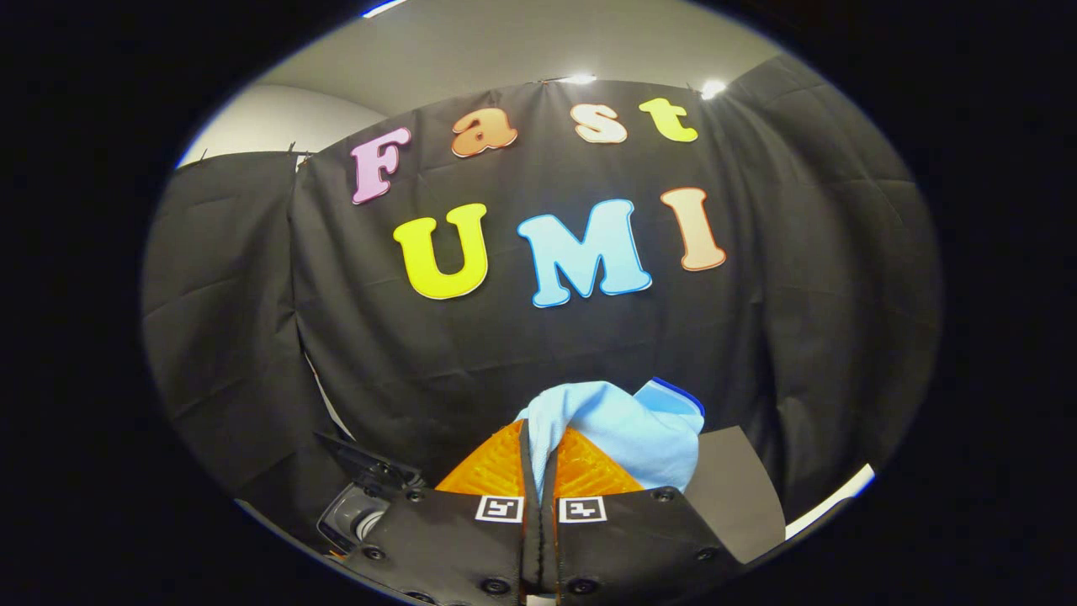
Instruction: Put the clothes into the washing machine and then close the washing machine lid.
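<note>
A light blue cloth [627,425] with a darker blue edge is pinched between my two fingers and bunches up over and to the right of their tips. My gripper [538,442] is shut on it and held up high, facing the black booth wall. Below and to the left of the fingers shows a dark part of the washing machine [362,505] with a rounded grey opening; I cannot tell how its lid stands.
A dark flat panel [736,497] lies to the right of the fingers, with a white edge [833,498] beyond it. The black cloth wall [421,353] hangs close ahead, under a pale ceiling.
</note>
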{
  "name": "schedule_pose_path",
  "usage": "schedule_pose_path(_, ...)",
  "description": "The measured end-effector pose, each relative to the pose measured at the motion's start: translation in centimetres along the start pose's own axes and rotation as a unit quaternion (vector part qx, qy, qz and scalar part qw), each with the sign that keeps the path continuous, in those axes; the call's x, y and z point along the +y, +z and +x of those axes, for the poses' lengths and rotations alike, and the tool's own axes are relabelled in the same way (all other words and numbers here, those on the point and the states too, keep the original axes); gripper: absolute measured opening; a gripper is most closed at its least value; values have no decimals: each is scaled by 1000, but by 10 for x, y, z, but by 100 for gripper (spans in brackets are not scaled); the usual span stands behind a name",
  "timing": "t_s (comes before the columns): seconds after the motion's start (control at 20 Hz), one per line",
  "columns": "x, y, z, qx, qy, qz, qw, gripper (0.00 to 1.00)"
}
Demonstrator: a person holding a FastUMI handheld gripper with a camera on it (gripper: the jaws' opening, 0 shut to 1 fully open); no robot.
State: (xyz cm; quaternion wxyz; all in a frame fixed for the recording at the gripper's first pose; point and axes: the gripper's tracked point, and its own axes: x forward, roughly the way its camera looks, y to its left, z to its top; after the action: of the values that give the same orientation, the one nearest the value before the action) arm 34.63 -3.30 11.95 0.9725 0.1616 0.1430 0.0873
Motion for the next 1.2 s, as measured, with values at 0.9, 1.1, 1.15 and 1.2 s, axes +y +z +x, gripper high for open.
schedule_pose_path(0.9, 175, -14, 13, -1, -17, -18, 1000, 2)
schedule_pose_path(1.1, 221, -27, 20, 13, 3, -8, 1000, 1)
schedule_pose_path(1.15, 232, -30, 22, 16, 9, -10, 1000, 1)
schedule_pose_path(1.2, 242, -33, 22, 20, 16, -12, 1000, 1)
